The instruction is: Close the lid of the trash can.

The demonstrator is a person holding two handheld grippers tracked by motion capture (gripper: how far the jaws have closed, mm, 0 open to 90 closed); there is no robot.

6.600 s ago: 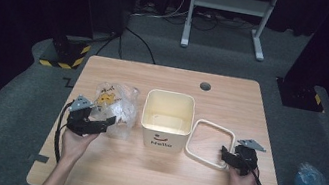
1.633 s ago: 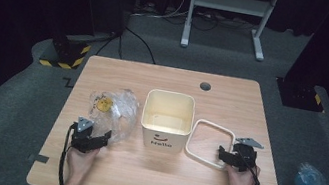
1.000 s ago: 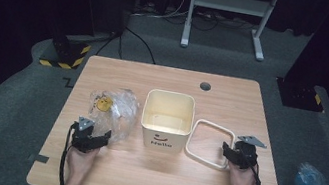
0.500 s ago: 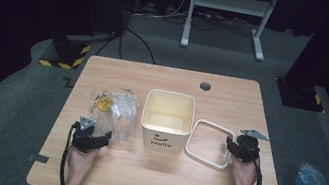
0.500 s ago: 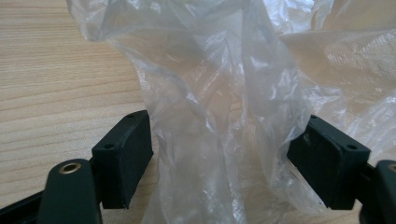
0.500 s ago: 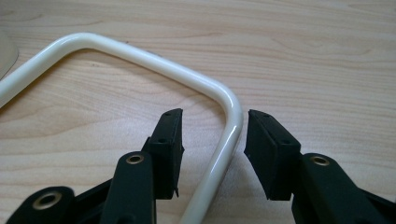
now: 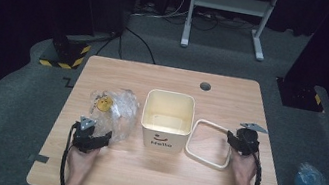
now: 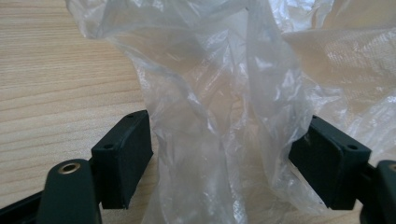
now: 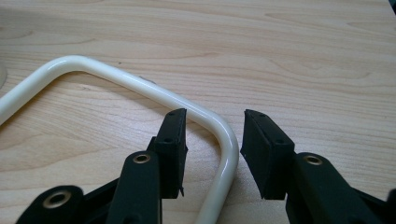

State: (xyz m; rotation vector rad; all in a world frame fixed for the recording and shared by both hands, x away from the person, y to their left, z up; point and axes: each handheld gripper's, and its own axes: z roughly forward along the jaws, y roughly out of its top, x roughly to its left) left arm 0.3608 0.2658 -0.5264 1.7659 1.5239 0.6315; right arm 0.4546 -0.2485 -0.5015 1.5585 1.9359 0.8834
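R gripper closing w/ ring corner betw jaws, not clamped yet; L gripper agape round bag; next: pinch ring, lift.

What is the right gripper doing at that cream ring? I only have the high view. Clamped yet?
Observer: Not clamped. In the right gripper view a rounded corner of the cream square ring sits between the fingers of the right gripper. They have just been closing, but a gap shows at one pad.
Operator: Left side?
Observer: The left gripper stands wide open. A bunched fold of the clear plastic bag runs between its fingers and does not look squeezed.
Operator: Anything under the ring corner?
Observer: Just the bare wooden table. The ring seems to lie flat on it.
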